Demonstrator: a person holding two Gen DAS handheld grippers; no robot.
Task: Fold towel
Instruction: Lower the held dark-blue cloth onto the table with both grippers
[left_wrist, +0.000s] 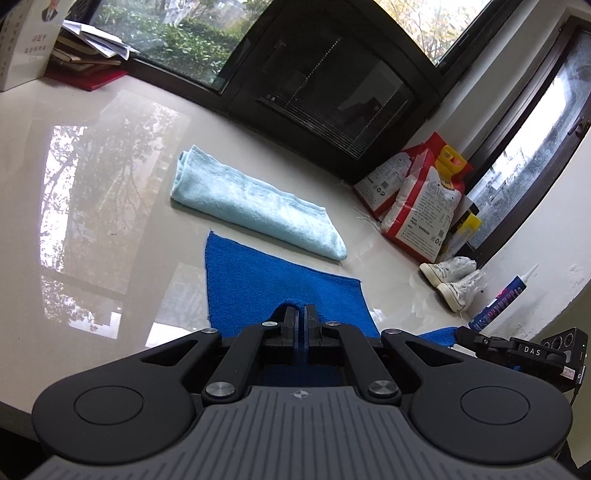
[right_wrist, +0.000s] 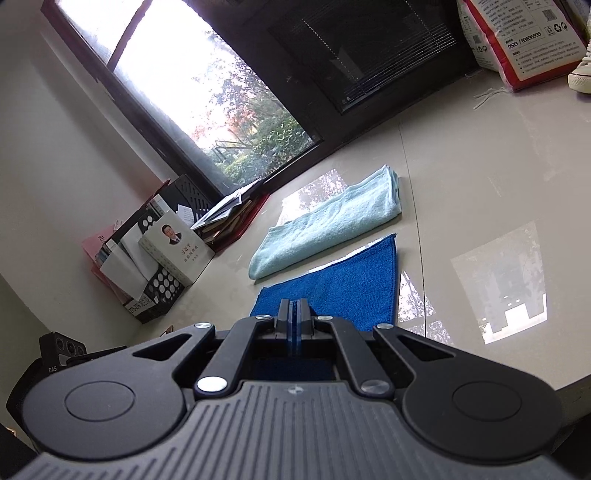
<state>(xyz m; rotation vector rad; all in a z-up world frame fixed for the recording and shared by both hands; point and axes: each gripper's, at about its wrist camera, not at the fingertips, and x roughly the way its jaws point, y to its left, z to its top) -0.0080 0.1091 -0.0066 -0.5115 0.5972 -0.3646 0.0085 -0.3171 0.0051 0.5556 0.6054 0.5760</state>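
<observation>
Blue towel (left_wrist: 258, 280) lies flat on the glossy table (left_wrist: 110, 166), just near of a folded pale one (left_wrist: 251, 203); left gripper (left_wrist: 300, 314) and right gripper (right_wrist: 294, 308) clamp its near edge. Carrying both corners evenly toward the far edge should keep the fold square.

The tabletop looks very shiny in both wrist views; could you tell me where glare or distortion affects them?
Left wrist view: window reflections glare on the table left of the blue towel; fisheye bends the window frame. Right wrist view: the window is blown out white, bright patches lie right of the towel.
</observation>
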